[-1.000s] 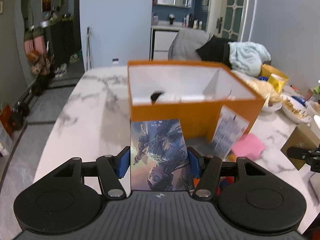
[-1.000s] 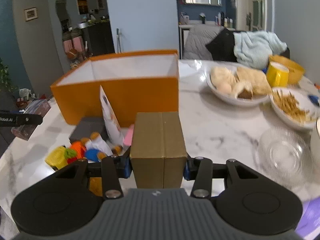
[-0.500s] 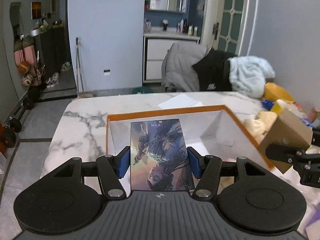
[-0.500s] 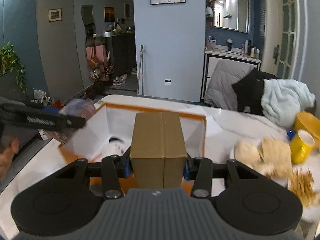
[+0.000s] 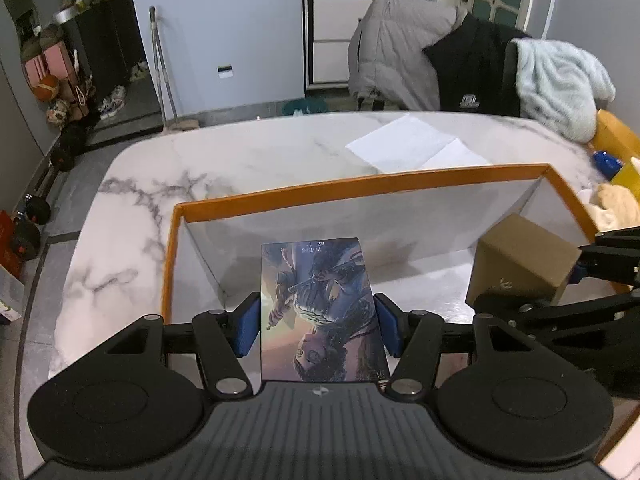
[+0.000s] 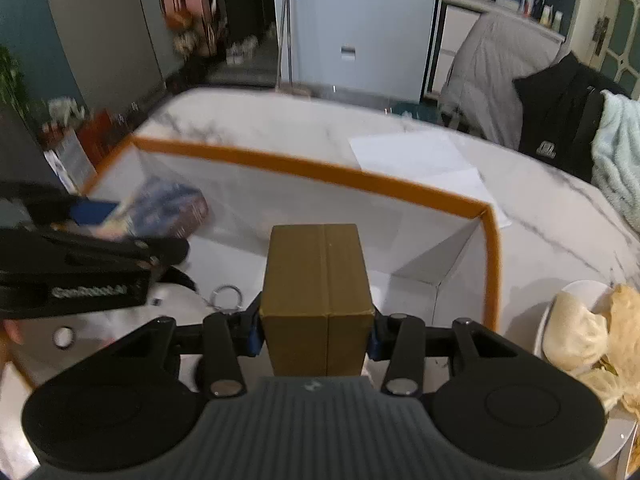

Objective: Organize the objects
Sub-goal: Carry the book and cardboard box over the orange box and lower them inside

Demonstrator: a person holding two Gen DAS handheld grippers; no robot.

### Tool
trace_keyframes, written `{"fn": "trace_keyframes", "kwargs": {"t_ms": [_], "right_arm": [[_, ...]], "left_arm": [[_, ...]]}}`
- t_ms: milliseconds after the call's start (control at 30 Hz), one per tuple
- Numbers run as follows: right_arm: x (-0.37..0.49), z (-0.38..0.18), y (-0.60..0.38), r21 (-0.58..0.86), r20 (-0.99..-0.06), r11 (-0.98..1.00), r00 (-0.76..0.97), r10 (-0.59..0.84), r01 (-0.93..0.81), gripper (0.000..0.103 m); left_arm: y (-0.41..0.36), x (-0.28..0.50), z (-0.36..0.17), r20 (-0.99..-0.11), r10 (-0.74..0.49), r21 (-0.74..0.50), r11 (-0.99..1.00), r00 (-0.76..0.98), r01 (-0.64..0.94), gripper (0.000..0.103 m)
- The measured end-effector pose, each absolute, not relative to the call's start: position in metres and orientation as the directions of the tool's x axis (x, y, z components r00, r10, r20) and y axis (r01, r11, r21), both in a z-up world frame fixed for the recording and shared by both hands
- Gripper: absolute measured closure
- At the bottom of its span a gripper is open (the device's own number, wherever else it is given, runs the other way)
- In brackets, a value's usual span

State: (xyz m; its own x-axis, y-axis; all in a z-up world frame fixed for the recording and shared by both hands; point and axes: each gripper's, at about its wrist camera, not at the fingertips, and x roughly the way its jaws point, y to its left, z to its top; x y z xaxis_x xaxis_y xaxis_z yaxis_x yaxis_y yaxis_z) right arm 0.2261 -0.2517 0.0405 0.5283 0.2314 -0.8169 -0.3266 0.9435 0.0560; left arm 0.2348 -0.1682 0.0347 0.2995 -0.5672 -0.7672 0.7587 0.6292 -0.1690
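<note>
A: Two grippers, both loaded. Left gripper (image 5: 318, 320) clamped by its blue pads on one card (image 5: 320, 300), caught at the long edges, picture side up.

B: And on the right?

A: Right gripper (image 6: 316, 328) clenched on one brown carton (image 6: 316, 280), pads pressed to its two sides, seam on top.

B: Where, against the orange box (image 5: 360, 184)?

A: Both held over its open top. Card over the left part, carton over the right part, well apart from each other. Cannot tell whether either touches the white floor below.

B: Anything lying inside?

A: One metal ring (image 6: 226, 294) on the floor, seen from the right wrist. Just beside it, something pale and round, too blurred to name.

B: How many boxes on the table (image 5: 200, 168)?

A: One orange box only, set on the marble: orange rim, white lining. Plus the one carton in the air.

B: Beyond the far wall?

A: One white sheet (image 5: 416, 148), flat on the marble, just past that wall. Behind the table's far edge, three draped things: one grey jacket (image 5: 392, 48), one black jacket (image 5: 472, 68), one pale blue fleece (image 5: 560, 76).

B: And off to the right?

A: One white bowl (image 6: 576, 289) of bread, near the box's right wall, not touching it. Bread pieces too heaped to count.
</note>
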Motion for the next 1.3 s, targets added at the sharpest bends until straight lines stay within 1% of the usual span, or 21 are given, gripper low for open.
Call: {"fn": "trace_keyframes", "kwargs": {"t_ms": [267,500,633,700,967,1133,1200,1267,1300], "right_arm": [[0.257,0.02,-0.236,0.006,-0.88,0.941,0.445,0.165,-0.338,0.056],[0.27,0.011,-0.227,-0.029,-0.906,0.938,0.406,0.122,-0.346,0.056],[0.274,0.003,-0.223,-0.043,-0.912,0.935,0.396,0.108,-0.353,0.055],[0.274,0.004,-0.223,-0.041,-0.912,0.934,0.395,0.11,-0.355,0.056],[0.273,-0.001,-0.226,-0.033,-0.916,0.937,0.386,0.11,-0.347,0.054],[0.275,-0.002,-0.225,-0.036,-0.916,0.938,0.386,0.106,-0.343,0.054],[0.273,-0.003,-0.224,-0.042,-0.916,0.938,0.387,0.101,-0.343,0.052],[0.272,-0.003,-0.223,-0.057,-0.917,0.938,0.39,0.086,-0.342,0.042],[0.272,-0.003,-0.222,-0.063,-0.915,0.937,0.395,0.083,-0.342,0.04]], "left_arm": [[-0.188,0.242,0.024,-0.823,-0.519,-0.179,0.625,0.233,0.76,0.034],[-0.203,0.249,0.013,-0.852,-0.475,-0.155,0.63,0.221,0.761,0.035],[-0.204,0.251,0.006,-0.867,-0.452,-0.163,0.654,0.209,0.738,0.036],[-0.203,0.252,0.006,-0.867,-0.459,-0.18,0.653,0.195,0.736,0.036],[-0.207,0.244,0.009,-0.869,-0.441,-0.129,0.644,0.227,0.754,0.036],[-0.209,0.245,0.009,-0.869,-0.443,-0.14,0.648,0.221,0.749,0.035],[-0.209,0.246,0.007,-0.875,-0.434,-0.14,0.652,0.215,0.745,0.034],[-0.209,0.247,0.005,-0.878,-0.43,-0.145,0.656,0.209,0.741,0.033],[-0.209,0.248,0.005,-0.879,-0.429,-0.147,0.66,0.209,0.737,0.031]]}}
